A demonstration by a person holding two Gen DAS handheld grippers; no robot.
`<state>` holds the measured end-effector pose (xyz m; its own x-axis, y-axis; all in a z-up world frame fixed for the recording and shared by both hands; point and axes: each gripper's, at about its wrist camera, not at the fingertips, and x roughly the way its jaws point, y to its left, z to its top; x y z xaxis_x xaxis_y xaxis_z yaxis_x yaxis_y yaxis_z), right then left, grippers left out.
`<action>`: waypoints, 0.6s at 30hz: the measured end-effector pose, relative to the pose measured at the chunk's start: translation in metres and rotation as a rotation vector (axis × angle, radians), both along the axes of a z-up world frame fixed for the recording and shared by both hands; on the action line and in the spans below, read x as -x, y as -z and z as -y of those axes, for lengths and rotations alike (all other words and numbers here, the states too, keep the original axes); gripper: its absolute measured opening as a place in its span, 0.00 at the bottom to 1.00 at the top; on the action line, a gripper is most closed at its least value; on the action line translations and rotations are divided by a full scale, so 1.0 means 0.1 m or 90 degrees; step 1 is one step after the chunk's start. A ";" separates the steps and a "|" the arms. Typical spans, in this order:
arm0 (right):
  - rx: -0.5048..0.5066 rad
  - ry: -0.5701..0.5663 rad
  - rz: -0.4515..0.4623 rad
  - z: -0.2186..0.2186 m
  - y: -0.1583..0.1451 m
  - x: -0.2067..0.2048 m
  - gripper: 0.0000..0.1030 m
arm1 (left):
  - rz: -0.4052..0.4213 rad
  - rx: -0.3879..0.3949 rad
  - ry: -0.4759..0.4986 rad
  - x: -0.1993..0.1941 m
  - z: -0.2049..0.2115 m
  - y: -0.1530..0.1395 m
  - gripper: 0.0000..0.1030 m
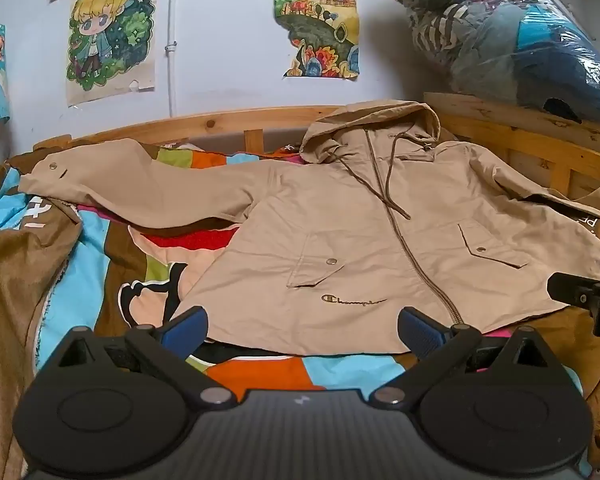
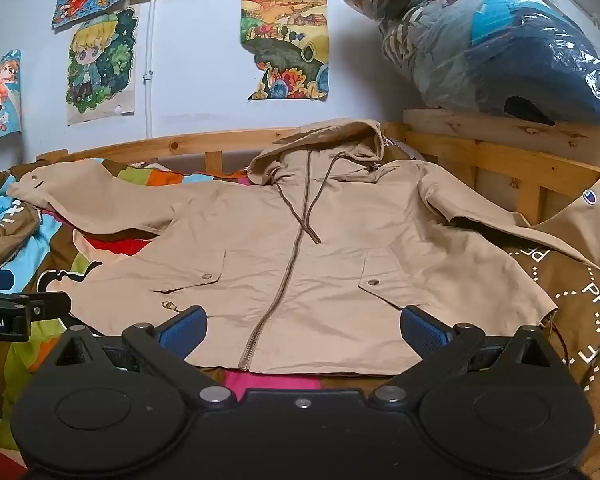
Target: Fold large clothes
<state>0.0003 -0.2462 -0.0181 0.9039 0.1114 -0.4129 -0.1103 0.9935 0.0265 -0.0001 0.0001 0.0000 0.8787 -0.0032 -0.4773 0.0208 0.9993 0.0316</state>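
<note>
A tan hooded zip jacket (image 1: 360,240) lies front-up and spread flat on a colourful bedspread, hood toward the wall, its left sleeve stretched out to the left. The same jacket (image 2: 300,260) fills the right wrist view, with the other sleeve running off to the right. My left gripper (image 1: 302,330) stands open just above the jacket's hem, left of the zip, holding nothing. My right gripper (image 2: 304,330) is open too, over the hem around the zip's bottom end, with nothing between its blue pads (image 2: 422,330). The right gripper's black body (image 1: 588,296) shows at the left view's right edge.
A wooden bed rail (image 1: 228,124) runs behind the jacket, with a wooden shelf (image 2: 500,136) at the right carrying a clear plastic bag of clothes (image 2: 492,40). Posters hang on the wall. Brown fabric (image 1: 12,300) lies at the left, a brown printed cloth (image 2: 580,300) at the right.
</note>
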 end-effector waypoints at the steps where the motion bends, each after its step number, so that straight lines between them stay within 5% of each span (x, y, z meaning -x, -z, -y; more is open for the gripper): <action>1: 0.000 0.000 -0.001 0.00 0.00 0.00 0.99 | 0.000 0.000 0.001 0.00 0.00 0.00 0.99; 18: -0.005 -0.001 -0.007 0.02 0.02 -0.02 0.99 | -0.003 -0.003 0.004 -0.02 -0.01 0.02 0.99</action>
